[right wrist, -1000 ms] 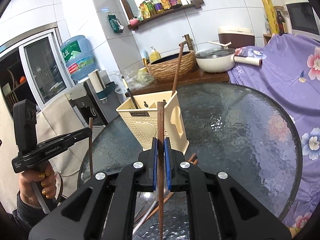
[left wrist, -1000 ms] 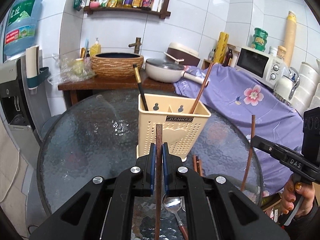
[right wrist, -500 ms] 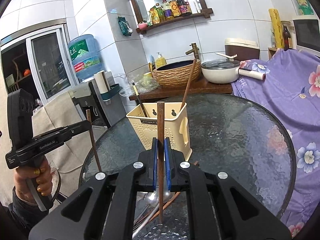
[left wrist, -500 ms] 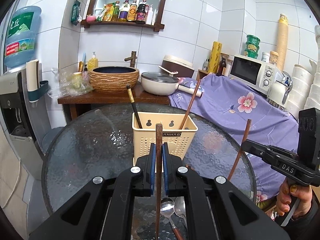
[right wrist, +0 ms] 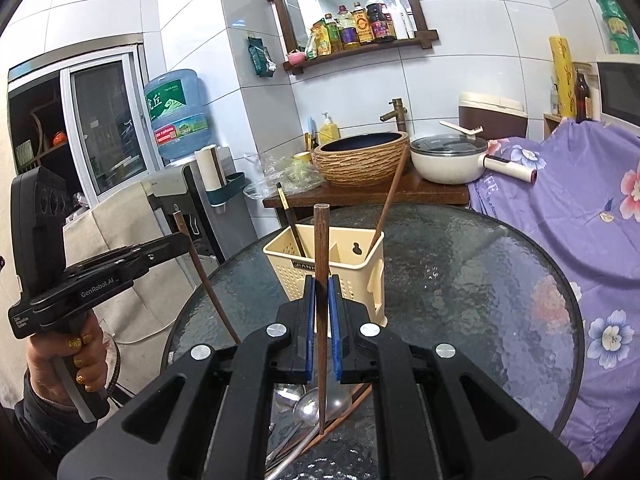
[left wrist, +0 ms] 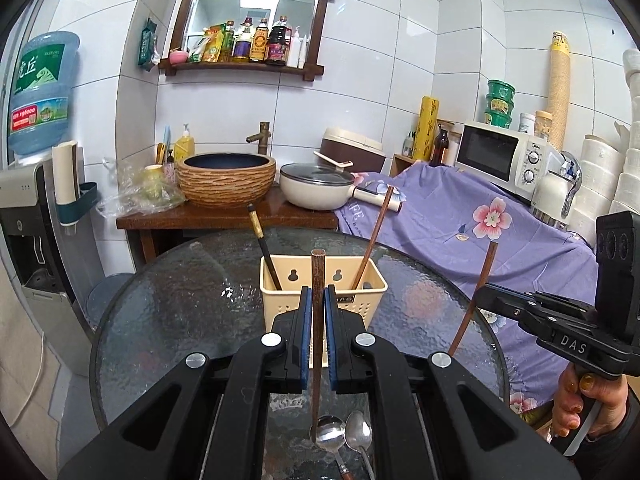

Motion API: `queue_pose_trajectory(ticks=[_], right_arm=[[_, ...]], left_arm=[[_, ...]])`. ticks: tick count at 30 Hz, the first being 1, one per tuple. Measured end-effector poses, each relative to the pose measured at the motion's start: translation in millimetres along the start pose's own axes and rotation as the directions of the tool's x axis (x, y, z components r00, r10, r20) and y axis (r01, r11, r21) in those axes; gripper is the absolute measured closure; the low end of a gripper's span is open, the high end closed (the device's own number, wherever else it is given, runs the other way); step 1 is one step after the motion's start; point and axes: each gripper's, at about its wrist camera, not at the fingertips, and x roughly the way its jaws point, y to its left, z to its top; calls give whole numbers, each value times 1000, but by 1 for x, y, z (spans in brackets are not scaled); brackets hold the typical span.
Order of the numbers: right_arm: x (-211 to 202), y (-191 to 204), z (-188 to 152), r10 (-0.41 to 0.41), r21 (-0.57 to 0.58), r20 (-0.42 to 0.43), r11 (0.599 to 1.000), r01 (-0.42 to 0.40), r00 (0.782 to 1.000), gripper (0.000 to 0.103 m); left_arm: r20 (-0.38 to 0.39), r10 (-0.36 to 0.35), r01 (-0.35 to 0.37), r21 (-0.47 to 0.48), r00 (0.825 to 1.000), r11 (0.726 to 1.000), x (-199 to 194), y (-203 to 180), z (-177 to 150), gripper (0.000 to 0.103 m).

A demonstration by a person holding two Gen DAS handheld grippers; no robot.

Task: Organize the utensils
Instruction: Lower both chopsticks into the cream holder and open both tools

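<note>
- Left wrist view: left gripper (left wrist: pixel 316 336) clamped on a brown chopstick (left wrist: pixel 317 320), held upright, blue pads pressed to both sides of it.
- Same view: lower tip of that chopstick hangs above two spoons (left wrist: pixel 344 434) lying on the glass table (left wrist: pixel 168 320).
- Cream utensil basket (left wrist: pixel 324 298) stands on the table just beyond the gripper; a black chopstick (left wrist: pixel 262 246) leans in its left compartment, a brown one (left wrist: pixel 374 236) in its right.
- Right wrist view: right gripper (right wrist: pixel 322 334) closed on a second brown chopstick (right wrist: pixel 321 280), nearly upright, tip clear of the table.
- Beneath it: spoons and loose chopsticks (right wrist: pixel 316 412) in a pile on the glass.
- Each view shows the other gripper at its edge, held in a hand (left wrist: pixel 580 404), its chopstick raised beside the basket, not over it.
</note>
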Motion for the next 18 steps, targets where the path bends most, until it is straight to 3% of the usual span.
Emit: queue_pose_trajectory(ticks=[9, 13, 18], right_arm=[[-3, 10, 46, 10, -24, 43, 1000, -9, 999, 96], [-7, 17, 84, 8, -31, 83, 1000, -5, 997, 96], [-10, 27, 132, -21, -48, 160, 998, 29, 987, 96]], left_arm=[[63, 5, -6, 24, 998, 1000, -10, -7, 41, 97], [102, -14, 11, 22, 995, 1000, -18, -11, 78, 97], [175, 37, -42, 25, 984, 999, -22, -15, 129, 97]])
